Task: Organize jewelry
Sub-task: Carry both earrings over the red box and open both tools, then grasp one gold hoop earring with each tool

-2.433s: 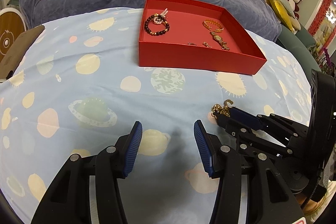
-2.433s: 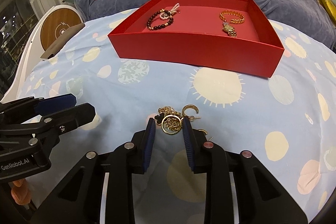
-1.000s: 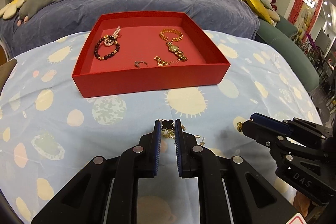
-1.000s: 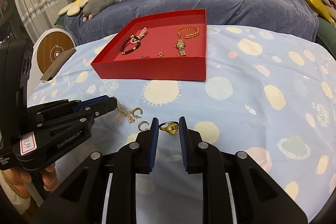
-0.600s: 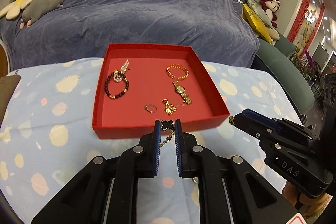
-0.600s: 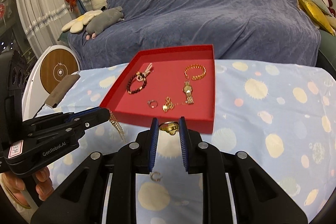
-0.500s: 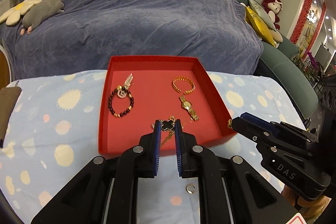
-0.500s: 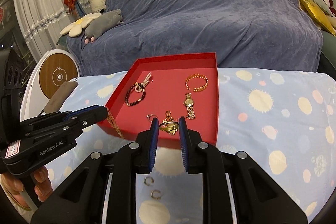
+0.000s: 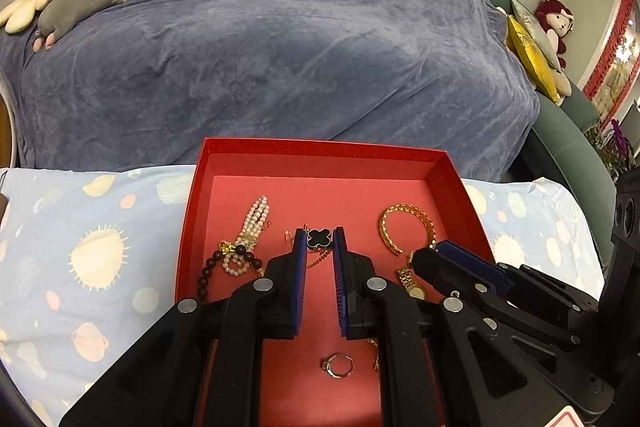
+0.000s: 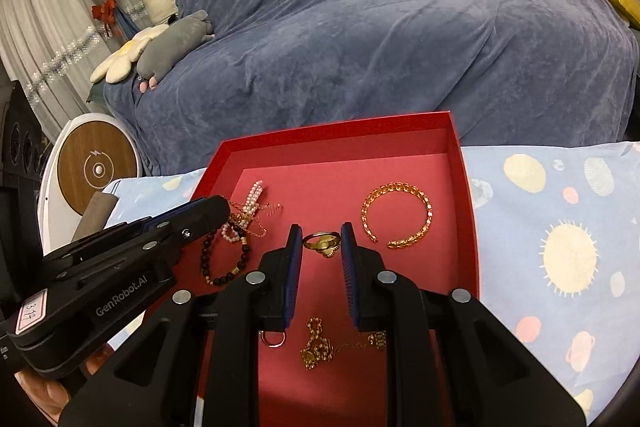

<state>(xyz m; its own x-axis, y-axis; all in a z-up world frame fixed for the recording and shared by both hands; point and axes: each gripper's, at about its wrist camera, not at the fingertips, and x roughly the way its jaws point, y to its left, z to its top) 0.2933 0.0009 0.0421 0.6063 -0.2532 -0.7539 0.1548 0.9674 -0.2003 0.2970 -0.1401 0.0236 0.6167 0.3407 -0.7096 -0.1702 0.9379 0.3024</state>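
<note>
Both grippers hang over the shallow red cardboard tray (image 9: 192,211), each carrying one piece, and the step in hand looks like setting those pieces down inside it.

Left of the left gripper (image 9: 319,241), a white pearl strand (image 9: 253,217) and a dark brown bead bracelet (image 9: 208,269) lie tangled on the tray floor. The left gripper itself is clenched on a black four-leaf clover pendant (image 9: 319,238) whose thin gold chain (image 9: 316,261) hangs down between the fingers. Below its fingertips a small silver ring (image 9: 338,365) rests on the floor; to its right lie a gold link bangle (image 9: 406,227) and part of a gold watch (image 9: 412,285), partly hidden by the other tool.

For this piece, I would lower until the chain pools on bare red floor ahead of the fingertips, clear of the beads at left, then ease the fingers apart, so the chain does not snag the pearls.

The right gripper (image 10: 320,241) grips a gold ring with a small charm (image 10: 321,242) across its band. Beneath it lie a silver ring and a gold chain with pendant (image 10: 320,347); right of it sits the bangle, apart from the fingers. A ring may roll, so release low and level over the open patch just ahead, between the bead bracelet and the bangle. The two tools are close together, so letting go one at a time seems safer.
</note>
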